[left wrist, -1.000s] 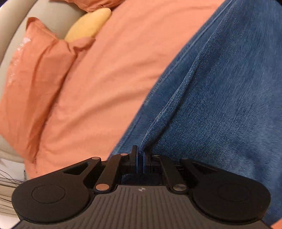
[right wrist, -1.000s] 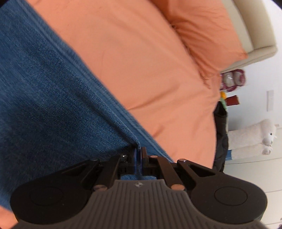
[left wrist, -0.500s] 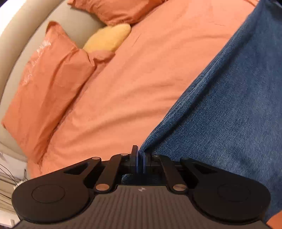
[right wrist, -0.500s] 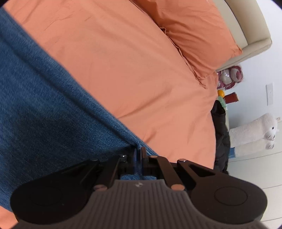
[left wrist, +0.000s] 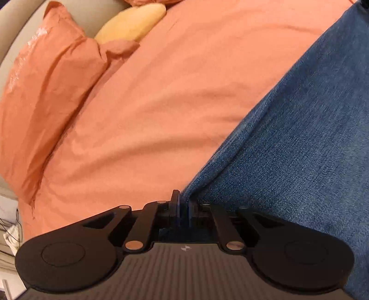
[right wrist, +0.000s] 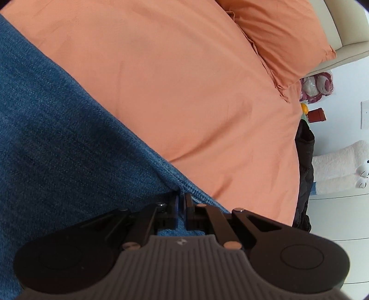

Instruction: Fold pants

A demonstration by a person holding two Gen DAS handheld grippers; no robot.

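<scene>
The blue denim pants (left wrist: pixel 299 143) hang stretched above an orange bed sheet (left wrist: pixel 161 92). My left gripper (left wrist: pixel 182 200) is shut on the pants' left edge, with denim pinched between its jaws. In the right wrist view, the pants (right wrist: pixel 57 129) fill the left side, and their stitched hem runs into my right gripper (right wrist: pixel 181 200), which is shut on that edge. The cloth spans between both grippers, lifted off the bed sheet (right wrist: pixel 184 80).
Orange pillows (left wrist: pixel 46 92) and a yellow cushion (left wrist: pixel 131 22) lie at the head of the bed by a beige headboard. Another orange pillow (right wrist: pixel 283 34) shows in the right wrist view. A black garment (right wrist: pixel 304 175), white plush toy (right wrist: pixel 339 166) and small items stand beside the bed.
Both grippers stay shut on the pants and have lifted them; more of the bed sheet shows beneath. The denim has pulled flatter, and its earlier fold near the left gripper is smoothed.
</scene>
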